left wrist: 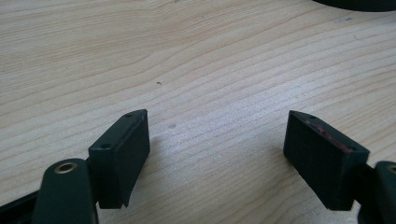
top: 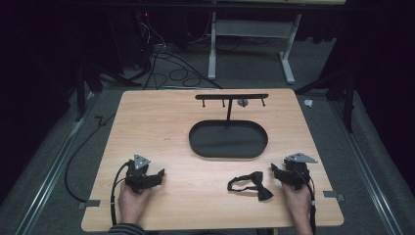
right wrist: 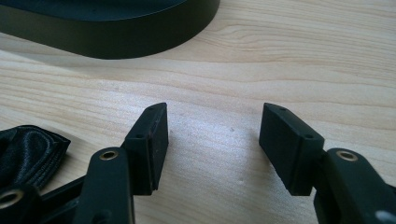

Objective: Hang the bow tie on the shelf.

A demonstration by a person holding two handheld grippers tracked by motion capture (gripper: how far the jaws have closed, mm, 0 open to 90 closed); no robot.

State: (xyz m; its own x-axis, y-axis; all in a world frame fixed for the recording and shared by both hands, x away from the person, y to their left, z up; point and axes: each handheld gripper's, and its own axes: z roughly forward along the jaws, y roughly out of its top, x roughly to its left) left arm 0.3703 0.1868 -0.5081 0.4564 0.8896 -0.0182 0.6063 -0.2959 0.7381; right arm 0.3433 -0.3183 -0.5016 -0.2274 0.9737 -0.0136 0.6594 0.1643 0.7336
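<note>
Dark curtains and a grey carpeted floor with loose cables are seen around a pale wooden table (top: 161, 122), on which the work is laid out. At the left, the left gripper (top: 159, 175) is rested on the wood in a hand, its jaws spread wide with bare wood grain between them and nothing held. Toward the middle and farther back, a black oval tray (top: 195, 143) is set flat, and from it a thin post is raised to a horizontal bar with small pegs (top: 231, 97). Nearer the person and right of centre, a black bow tie (top: 250, 185) is laid on the table, its strap curled in a loop to its left; the fabric looks satiny and soft, gathered at a centre knot. Just beside it at the right, the right gripper (top: 274, 169) is held low over the wood with its jaws wide apart and empty; in its own view a fold of the tie is glimpsed at the left edge. The work is judged to be at its very start, with the tie untouched. A short move of the right gripper leftward onto the tie, then a closing of the jaws on the knot or strap, is what is called for next.
</note>
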